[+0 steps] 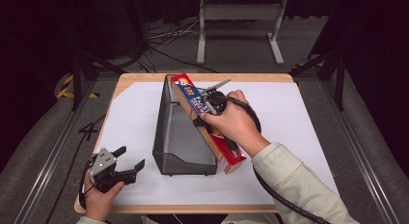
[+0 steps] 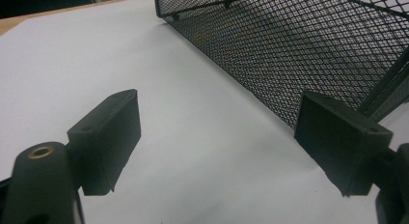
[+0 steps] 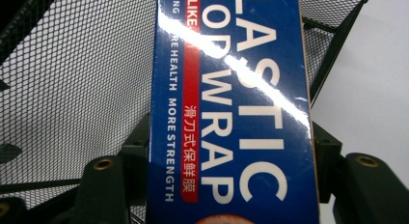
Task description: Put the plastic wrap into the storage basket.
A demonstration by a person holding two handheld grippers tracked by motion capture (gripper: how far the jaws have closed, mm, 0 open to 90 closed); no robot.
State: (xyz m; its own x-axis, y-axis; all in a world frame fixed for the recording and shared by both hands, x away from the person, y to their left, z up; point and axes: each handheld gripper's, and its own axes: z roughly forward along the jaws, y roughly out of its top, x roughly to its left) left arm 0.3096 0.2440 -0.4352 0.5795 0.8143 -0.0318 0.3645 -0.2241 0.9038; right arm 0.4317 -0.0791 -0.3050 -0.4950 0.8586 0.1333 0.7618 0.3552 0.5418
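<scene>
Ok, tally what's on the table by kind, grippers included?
Mesh baskets: 1
Plastic wrap boxes: 1, held in the right gripper
Grippers: 2, the left gripper with open jaws
Total: 4

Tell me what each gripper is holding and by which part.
The right gripper clamps the plastic wrap box across its long sides, about midway along it, above the mesh basket. The left gripper is open and holds nothing.

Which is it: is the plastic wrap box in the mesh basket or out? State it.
Not yet in: the plastic wrap box, clamped by the right gripper, lies along the mesh basket's right rim.
</scene>
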